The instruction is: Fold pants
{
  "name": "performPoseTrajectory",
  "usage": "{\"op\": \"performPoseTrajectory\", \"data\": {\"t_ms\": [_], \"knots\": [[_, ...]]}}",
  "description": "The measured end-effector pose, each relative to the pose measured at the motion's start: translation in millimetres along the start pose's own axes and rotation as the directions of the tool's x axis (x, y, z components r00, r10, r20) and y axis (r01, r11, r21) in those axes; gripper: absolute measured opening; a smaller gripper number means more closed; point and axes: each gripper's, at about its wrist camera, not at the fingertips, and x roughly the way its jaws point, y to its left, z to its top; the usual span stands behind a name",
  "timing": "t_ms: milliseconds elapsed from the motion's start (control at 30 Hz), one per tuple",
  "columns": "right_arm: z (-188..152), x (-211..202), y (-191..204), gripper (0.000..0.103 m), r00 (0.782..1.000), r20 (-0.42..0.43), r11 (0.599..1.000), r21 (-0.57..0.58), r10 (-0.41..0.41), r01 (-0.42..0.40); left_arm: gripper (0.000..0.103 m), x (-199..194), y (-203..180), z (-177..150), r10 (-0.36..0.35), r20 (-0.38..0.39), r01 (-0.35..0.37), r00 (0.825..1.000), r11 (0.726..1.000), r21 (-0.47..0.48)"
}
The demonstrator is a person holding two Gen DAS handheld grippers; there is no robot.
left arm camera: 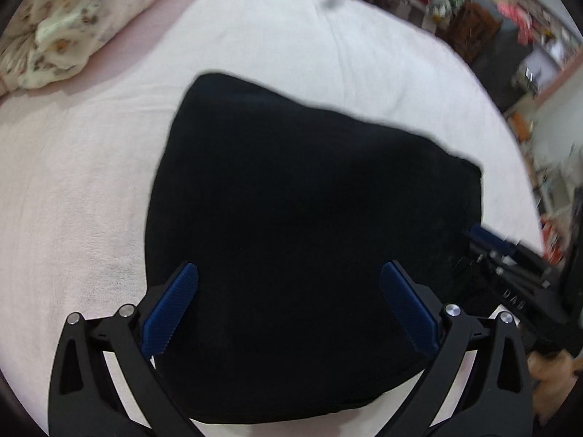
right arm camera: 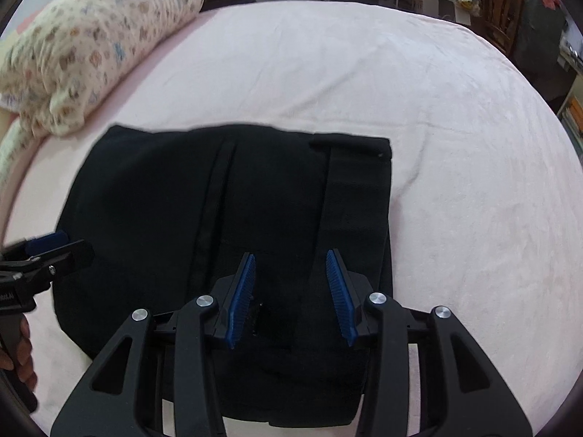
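Observation:
Black pants (left arm camera: 291, 182) lie folded into a compact, roughly square bundle on a pale pink bed (left arm camera: 73, 200). My left gripper (left arm camera: 289, 266) hovers over the near edge of the bundle, jaws wide open, nothing between the blue pads (left arm camera: 171, 309). In the right wrist view the pants (right arm camera: 164, 200) show a waistband strip at their right side. My right gripper (right arm camera: 289, 253) stands over their near right part, jaws partly open, pads not pressing on cloth. Each gripper shows in the other's view: the right gripper (left arm camera: 484, 236) at the bundle's right edge, the left gripper (right arm camera: 47, 242) at its left edge.
A floral quilt (right arm camera: 91, 43) is bunched at the bed's far left corner. Beyond the bed's far edge stand a wooden chair (right arm camera: 499, 7) and cluttered shelves (left arm camera: 528, 29). A hand (right arm camera: 25, 349) grips the left tool's handle. The pink sheet (right arm camera: 473, 218) lies flat around the pants.

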Motion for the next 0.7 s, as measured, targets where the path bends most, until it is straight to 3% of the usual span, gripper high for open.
{"op": "performPoseTrajectory", "data": {"t_ms": [100,333,467,700], "knots": [[-1,9,3,0.045,1.0,-0.013,1.0,-0.021,-0.019,0.018,0.101,17,0,1,0.02,-0.055,-0.019,0.998,0.999,0.034],[-4,11,8,0.047,0.999,0.004,0.998,-0.037,-0.047,0.048,0.101,29,-12,5,0.105,-0.083,-0.1,0.991,0.993,0.067],[-5,3,9,0.072,0.999,0.001,0.999,-0.034,-0.04,0.04,0.101,19,-15,-3,0.111,-0.051,-0.107,0.992,0.991,0.08],[-15,-13,10,0.081,0.999,0.038,0.999,-0.019,-0.025,0.026,0.101,-8,-11,-27,0.088,0.017,-0.09,0.996,0.992,0.085]]}}
